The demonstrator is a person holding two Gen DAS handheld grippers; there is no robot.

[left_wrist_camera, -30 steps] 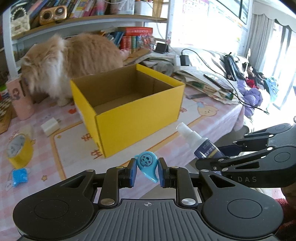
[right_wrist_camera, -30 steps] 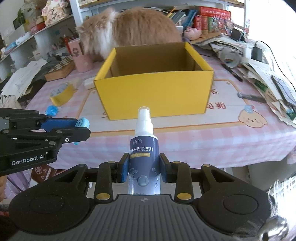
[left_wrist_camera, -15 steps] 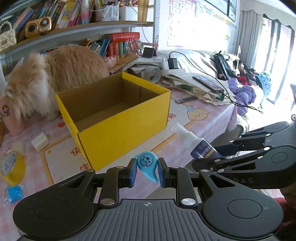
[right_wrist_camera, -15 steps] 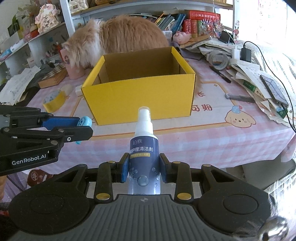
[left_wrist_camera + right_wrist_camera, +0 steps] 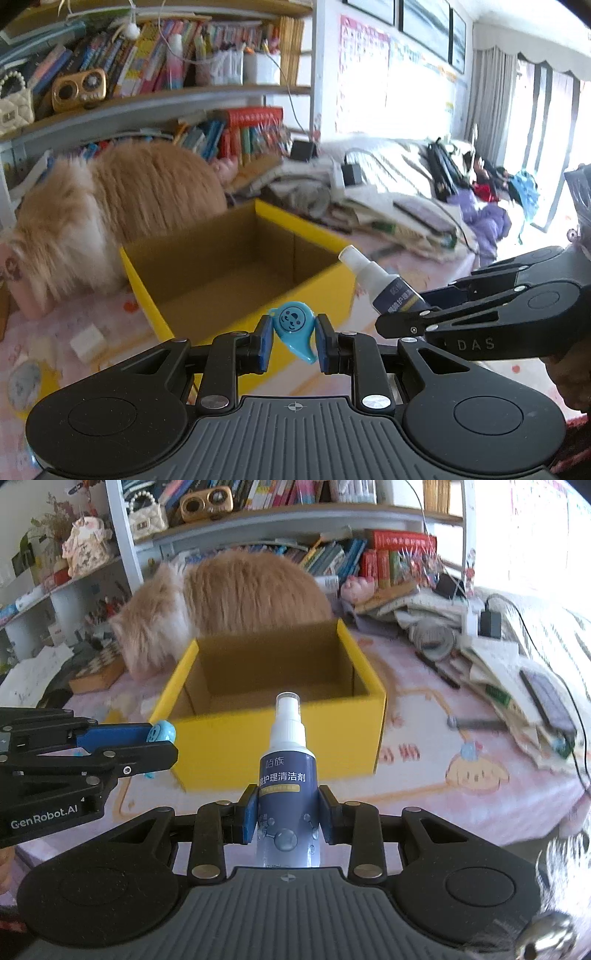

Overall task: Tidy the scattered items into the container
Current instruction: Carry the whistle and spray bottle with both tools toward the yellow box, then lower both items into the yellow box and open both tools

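Observation:
An open yellow cardboard box [image 5: 332,295] [image 5: 280,746] stands on the pink tablecloth with nothing visible inside. My left gripper [image 5: 293,341] is shut on a small blue whistle [image 5: 294,328], held just before the box's near wall. That whistle [image 5: 161,732] also shows at the left of the right wrist view. My right gripper [image 5: 288,814] is shut on a dark blue spray bottle [image 5: 287,775] with a white nozzle, short of the box's front wall. In the left wrist view the bottle [image 5: 380,282] hangs beside the box's right corner.
A fluffy orange cat [image 5: 122,206] [image 5: 229,602] stands right behind the box. A yellow tape roll [image 5: 26,380] and a white block [image 5: 86,338] lie left of the box. Papers, cables and a charger [image 5: 487,624] crowd the table's right side. Bookshelves rise behind.
Both grippers have risen and come closer to the box, each still holding its item. The box now looks larger and I see more of its inside. The cat has stayed behind it.

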